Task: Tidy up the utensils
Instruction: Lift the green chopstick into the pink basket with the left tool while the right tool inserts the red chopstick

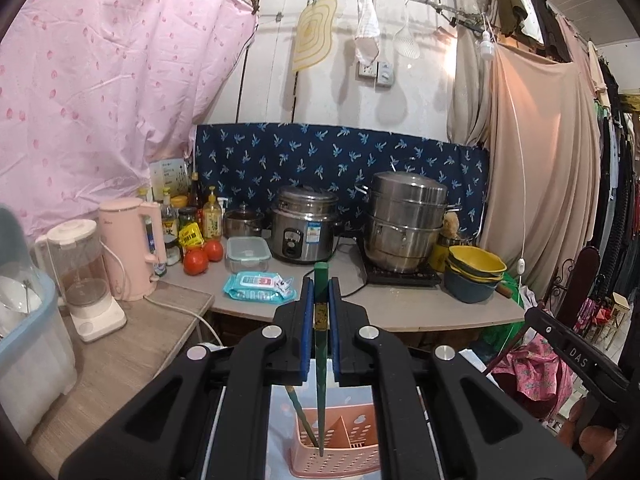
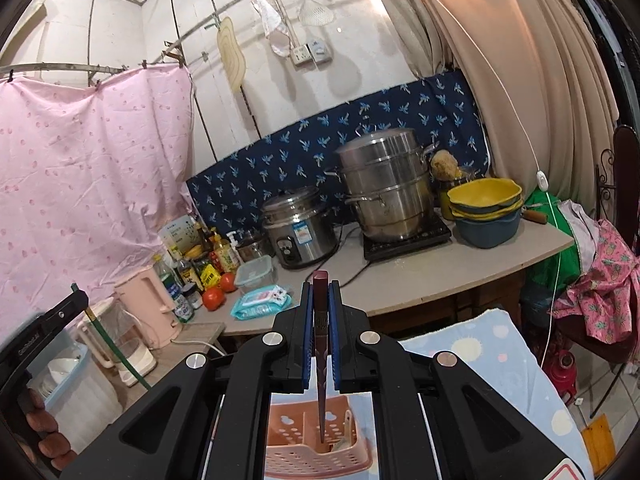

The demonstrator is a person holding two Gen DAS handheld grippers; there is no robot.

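Observation:
In the left wrist view my left gripper is shut on a green chopstick that hangs upright, its tip down inside the pink perforated utensil holder. A second green chopstick leans in the same compartment. In the right wrist view my right gripper is shut on a dark red chopstick, its tip over or just inside the pink holder, where a pale utensil stands. The left gripper shows at that view's left edge, held by a hand.
The holder stands on a light blue patterned cloth. Beyond lies a counter with a rice cooker, steamer pot, stacked bowls, tomatoes, wipes pack, kettle and blender.

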